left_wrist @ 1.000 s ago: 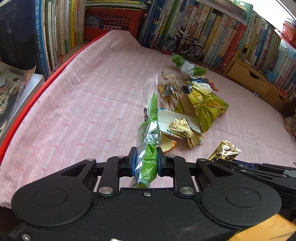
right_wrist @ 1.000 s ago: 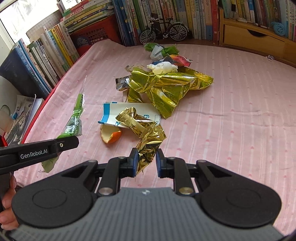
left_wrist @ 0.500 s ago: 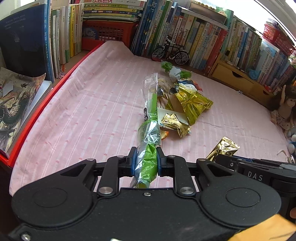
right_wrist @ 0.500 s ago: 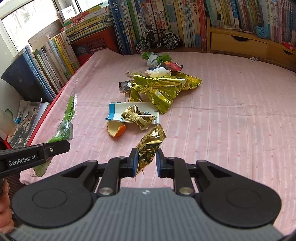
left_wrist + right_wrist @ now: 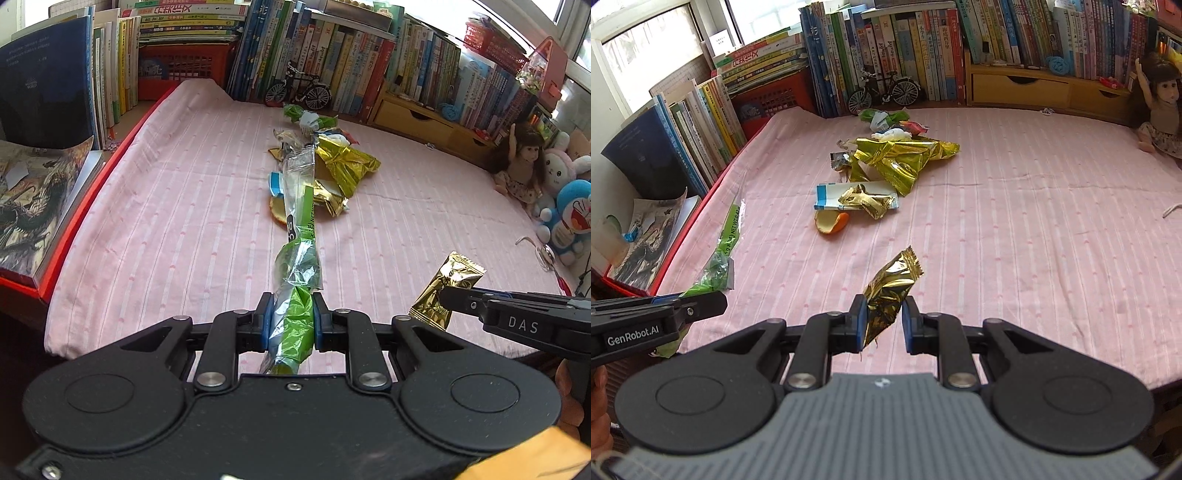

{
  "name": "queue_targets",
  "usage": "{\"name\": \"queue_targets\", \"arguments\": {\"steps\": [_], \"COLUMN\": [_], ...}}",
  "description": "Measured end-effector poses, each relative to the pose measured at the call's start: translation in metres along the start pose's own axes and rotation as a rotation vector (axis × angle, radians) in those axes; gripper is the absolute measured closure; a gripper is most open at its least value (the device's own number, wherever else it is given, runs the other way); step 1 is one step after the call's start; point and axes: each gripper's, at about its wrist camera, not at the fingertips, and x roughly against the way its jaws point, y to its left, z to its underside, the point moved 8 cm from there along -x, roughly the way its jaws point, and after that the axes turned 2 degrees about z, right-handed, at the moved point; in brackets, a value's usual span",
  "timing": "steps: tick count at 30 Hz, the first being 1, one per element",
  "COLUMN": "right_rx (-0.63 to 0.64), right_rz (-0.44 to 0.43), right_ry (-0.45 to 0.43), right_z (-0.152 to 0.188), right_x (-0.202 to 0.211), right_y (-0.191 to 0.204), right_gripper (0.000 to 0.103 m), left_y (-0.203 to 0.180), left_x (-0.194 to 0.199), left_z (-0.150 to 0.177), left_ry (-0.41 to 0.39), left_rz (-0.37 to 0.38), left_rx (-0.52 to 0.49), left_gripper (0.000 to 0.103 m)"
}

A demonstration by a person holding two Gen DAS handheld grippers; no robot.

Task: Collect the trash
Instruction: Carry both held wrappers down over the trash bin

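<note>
My left gripper is shut on a long green and clear wrapper, which sticks out forward above the pink bedspread. My right gripper is shut on a small gold wrapper held in the air near the bed's front edge. Each gripper shows in the other's view: the right gripper with its gold wrapper, and the left gripper with the green wrapper. Further back lies a trash pile: a big gold wrapper, a white and blue carton, an orange peel.
Rows of books line the back and left sides, with a red basket, a toy bicycle and wooden drawers. A doll and plush toys sit at the right. Magazines lie left of the bed.
Both grippers have pulled back and risen away from the pile with their wrappers in hand. The gold wrapper has come up off the bedspread, and the pile now looks farther off.
</note>
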Motion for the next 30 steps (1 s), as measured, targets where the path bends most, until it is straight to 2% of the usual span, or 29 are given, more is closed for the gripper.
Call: {"name": "queue_targets", "arguments": {"steps": [8,18,24,30], "right_rx": [0.041,0.132,0.141,0.145], "right_rz": [-0.038,-0.089,-0.104,-0.11], "right_ry": [0.038,0.112,0.151,0.184], "right_z": [0.046,0.118,0.154,0.19], "right_x": [0.02,0.029,0.022,-0.015], "right_y": [0.005,0.01,0.011,0.006], "right_gripper": [0.079,0.079,0.079,0.079], "left_y": [0.011,0.009,0.004,0.009], "left_x": [0.021,0.039,0.029,-0.01], "left_z": [0.057,0.147,0.186,0.224], "left_ry": [0.028,0.092,0.138,0.152], "left_rz": [-0.046,-0.092,-0.096,-0.103], "left_rx": [0.054,0.102,0.096,0.044], "left_gripper": [0.084,0.084,0.084,0.084]}}
